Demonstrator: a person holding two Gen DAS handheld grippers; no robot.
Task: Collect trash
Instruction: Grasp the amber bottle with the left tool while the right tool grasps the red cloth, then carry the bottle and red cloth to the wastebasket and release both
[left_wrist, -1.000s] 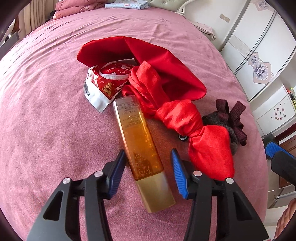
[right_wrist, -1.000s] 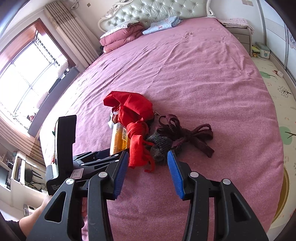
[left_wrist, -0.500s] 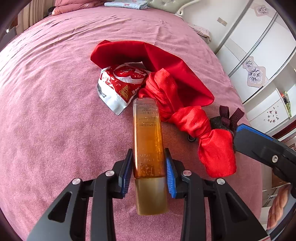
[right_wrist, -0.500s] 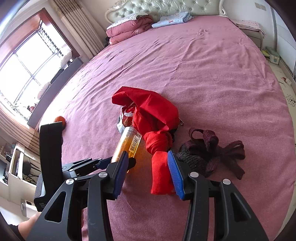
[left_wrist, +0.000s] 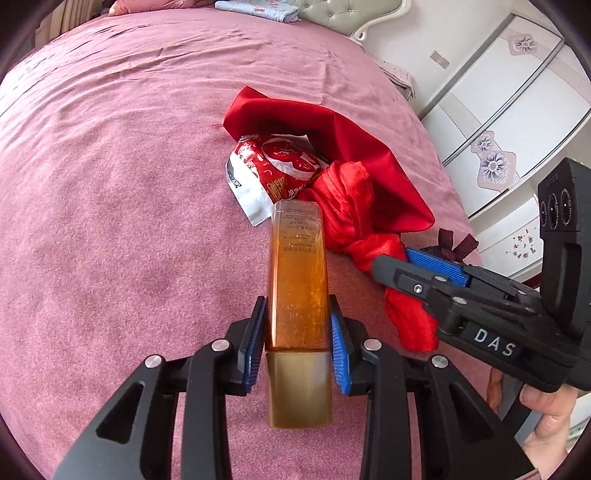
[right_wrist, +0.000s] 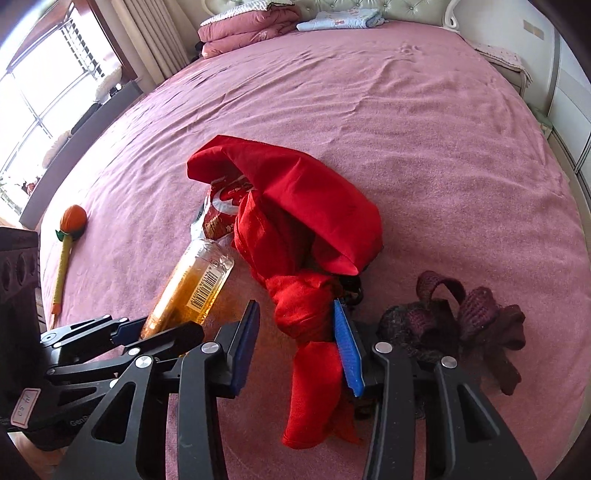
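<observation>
A: Bottle (left_wrist: 297, 280), amber, lying on the bed (left_wrist: 110, 184): a second ago loose, now clamped by the left hand-held gripper (left_wrist: 297, 350).

B: Right hand-held gripper (right_wrist: 299, 347)?

A: Closing around the red cloth (right_wrist: 310, 306), apparently not yet pinching. Wrapper (left_wrist: 273, 173) remains.

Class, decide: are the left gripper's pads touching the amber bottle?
Touching: the left wrist view shows the left gripper with both blue pads pressed against the amber bottle.

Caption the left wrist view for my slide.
Left gripper shut on an amber bottle lying on the pink bedspread, beside a red snack wrapper and knotted red cloth.
</observation>
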